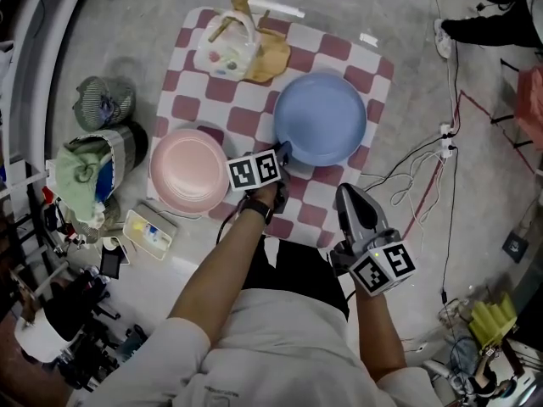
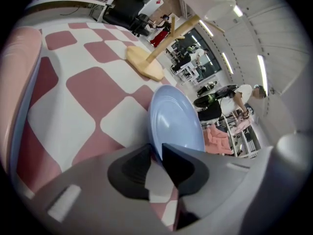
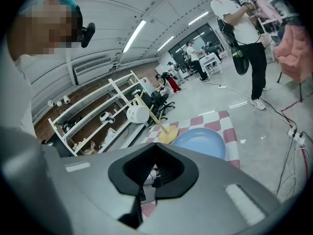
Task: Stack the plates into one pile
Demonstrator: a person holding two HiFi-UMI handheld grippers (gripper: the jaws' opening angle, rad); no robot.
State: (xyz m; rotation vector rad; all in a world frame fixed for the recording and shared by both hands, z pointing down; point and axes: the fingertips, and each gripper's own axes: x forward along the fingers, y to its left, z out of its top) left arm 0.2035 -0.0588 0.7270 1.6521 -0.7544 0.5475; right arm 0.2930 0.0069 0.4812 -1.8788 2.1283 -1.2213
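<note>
A checked cloth (image 1: 246, 100) lay on the floor, and both plates were on it, not yet stacked. The blue plate (image 1: 321, 117) sat toward the right edge, about halfway along it. The pink plate (image 1: 188, 170) lay by the near-left corner, its rim reaching over the left edge. The two plates were near each other but apart.

The left gripper (image 1: 282, 153) was at the near-left rim of the blue plate. In the left gripper view, the left gripper (image 2: 156, 148) had its jaws drawn narrow with the rim of the blue plate (image 2: 176, 121) pinched between them. The pink plate (image 2: 17, 82) showed at that view's left over the cloth (image 2: 93, 92).

The right gripper (image 1: 346, 192) was held back over the near-right corner of the cloth, clear of both plates. In the right gripper view, the right gripper (image 3: 155, 146) had its jaw tips together with nothing between them. The blue plate (image 3: 200, 140) lay beyond it on the cloth (image 3: 215, 116).

A wooden stand (image 1: 263, 53) stood at the far edge of the cloth, near the far-left corner, and appeared in both gripper views (image 2: 145, 67) (image 3: 168, 133).
</note>
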